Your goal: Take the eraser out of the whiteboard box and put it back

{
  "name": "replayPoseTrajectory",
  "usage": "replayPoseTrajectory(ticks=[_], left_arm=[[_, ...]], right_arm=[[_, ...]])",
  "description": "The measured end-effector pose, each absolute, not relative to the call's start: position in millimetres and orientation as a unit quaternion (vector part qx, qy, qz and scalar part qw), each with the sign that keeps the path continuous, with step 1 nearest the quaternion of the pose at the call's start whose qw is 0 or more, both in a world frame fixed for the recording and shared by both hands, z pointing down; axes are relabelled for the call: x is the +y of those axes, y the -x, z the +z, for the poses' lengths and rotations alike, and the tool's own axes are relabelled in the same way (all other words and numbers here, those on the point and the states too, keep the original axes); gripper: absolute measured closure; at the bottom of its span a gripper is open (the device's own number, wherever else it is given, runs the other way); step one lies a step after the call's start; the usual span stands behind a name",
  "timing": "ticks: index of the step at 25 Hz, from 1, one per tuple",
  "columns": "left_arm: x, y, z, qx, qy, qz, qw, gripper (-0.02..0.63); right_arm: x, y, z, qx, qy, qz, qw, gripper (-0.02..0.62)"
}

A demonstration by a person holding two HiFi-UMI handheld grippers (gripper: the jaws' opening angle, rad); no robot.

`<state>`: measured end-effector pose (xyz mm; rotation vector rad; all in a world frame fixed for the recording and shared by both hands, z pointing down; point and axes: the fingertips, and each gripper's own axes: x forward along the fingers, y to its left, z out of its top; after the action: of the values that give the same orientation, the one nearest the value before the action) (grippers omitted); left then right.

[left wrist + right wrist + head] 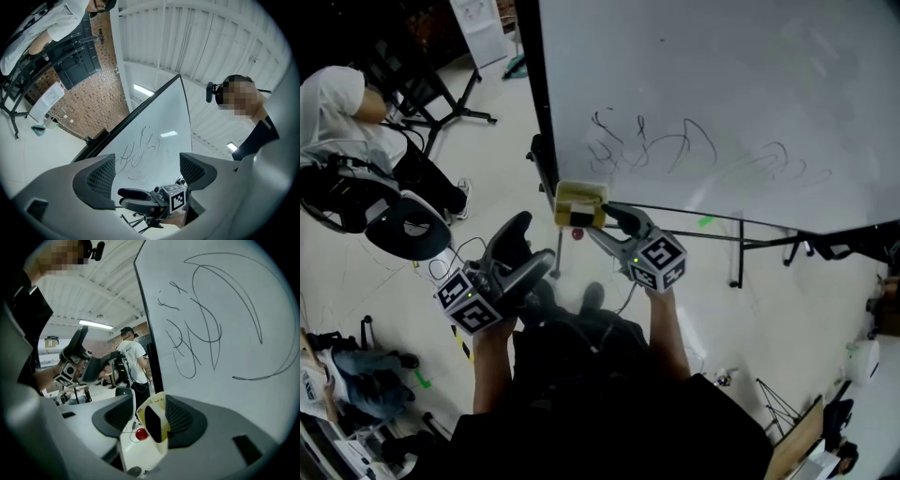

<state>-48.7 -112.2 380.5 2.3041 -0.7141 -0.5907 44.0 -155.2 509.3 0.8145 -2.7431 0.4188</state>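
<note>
Dark eraser [153, 423] seemingly inside yellow whiteboard box [159, 402] at whiteboard [225, 310] corner, between right gripper [150, 409] fingers, wide, unpinched; left gripper [147, 171] fingers wide, empty. Likely light, stiff: pinch long sides

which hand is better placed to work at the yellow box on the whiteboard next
Right. The right gripper has its open jaws either side of the yellow box at the whiteboard edge; the left gripper, open and empty, sits farther back.

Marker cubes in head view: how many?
2. The left gripper's marker cube sits lower left; the right gripper's cube sits near centre, below the whiteboard. None seems hidden.
</note>
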Motion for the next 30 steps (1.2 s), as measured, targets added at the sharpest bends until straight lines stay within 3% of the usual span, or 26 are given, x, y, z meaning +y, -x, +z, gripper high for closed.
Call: replayPoseTrajectory(ticks=[19,30], left_arm=[[-126.6,64.4,382.9,-0.249,-0.880,-0.231,0.334,0.179],[-128.3,67.1,385.1,-0.262,-0.877,-0.228,0.333,0.179]], right_arm=[[-172.3,-24.6,565.2,-0.907,-0.287,0.048,0.304,0.351],[-168.9,-22.0,566.5,-0.908,-0.245,-0.013,0.340,0.383]])
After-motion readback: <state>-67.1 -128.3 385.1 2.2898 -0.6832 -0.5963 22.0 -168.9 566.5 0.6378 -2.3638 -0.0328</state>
